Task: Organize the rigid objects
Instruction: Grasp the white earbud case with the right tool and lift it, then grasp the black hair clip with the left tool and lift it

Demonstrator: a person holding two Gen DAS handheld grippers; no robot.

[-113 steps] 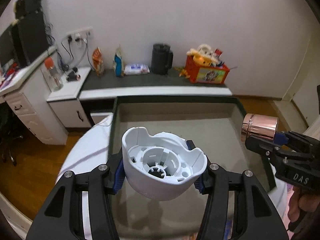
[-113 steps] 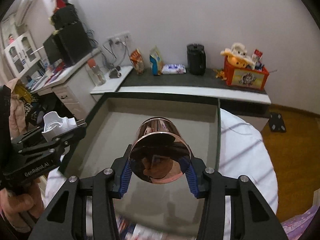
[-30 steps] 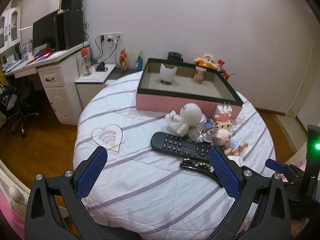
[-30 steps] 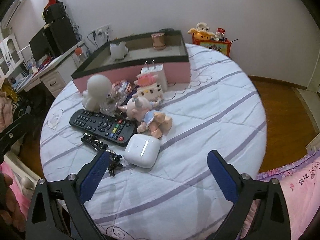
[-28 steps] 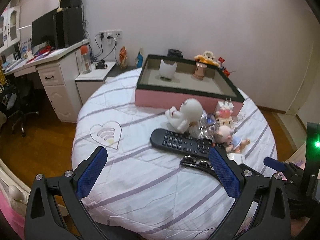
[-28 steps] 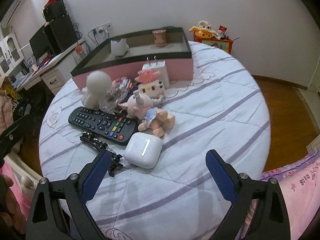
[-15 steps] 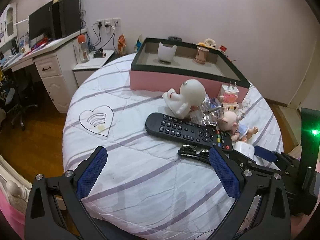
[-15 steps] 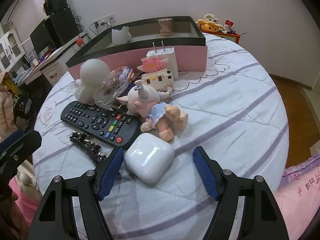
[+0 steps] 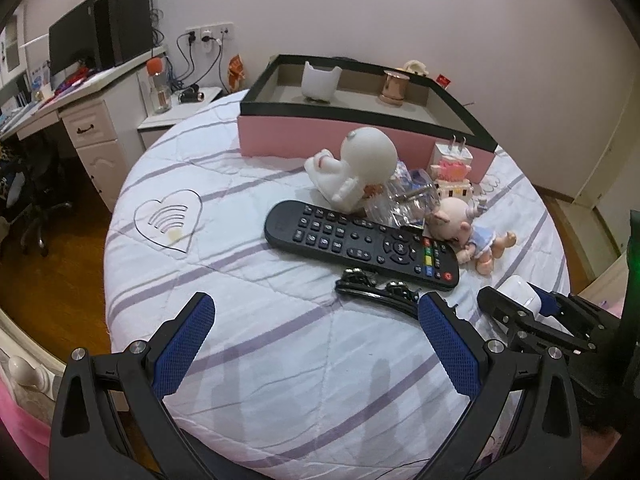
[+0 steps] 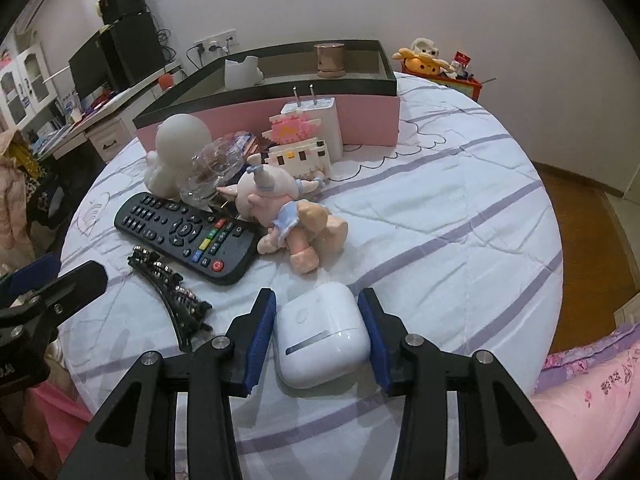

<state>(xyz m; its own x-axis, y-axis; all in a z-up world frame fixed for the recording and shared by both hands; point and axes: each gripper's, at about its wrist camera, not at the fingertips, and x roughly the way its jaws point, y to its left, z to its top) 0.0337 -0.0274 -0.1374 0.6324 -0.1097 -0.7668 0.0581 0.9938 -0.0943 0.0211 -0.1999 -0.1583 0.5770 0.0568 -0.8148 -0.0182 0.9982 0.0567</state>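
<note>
My right gripper fingers are sitting on either side of the white earbud case, the blue pads just beside its flanks; I cannot tell whether they are pressing it or only bracketing it. The case is lying flat on the striped bedspread, directly between my fingertips.

My left gripper is hanging with its fingers spread wide and holding nothing. Just ahead of its right fingertip the black hair clip is lying, and past that the black remote is stretching across (its coloured buttons toward the right finger).

Beyond my right fingertips the pink doll is lying on its side, touching the remote's end. Farther out the white round-headed figure, a crumpled clear wrapper, a block-built pink toy and a white plug are clustering against the near wall of the pink box.

Inside that box — far from both sets of fingers — a white cup-like piece and a copper cup are standing upright, well apart from each other.
</note>
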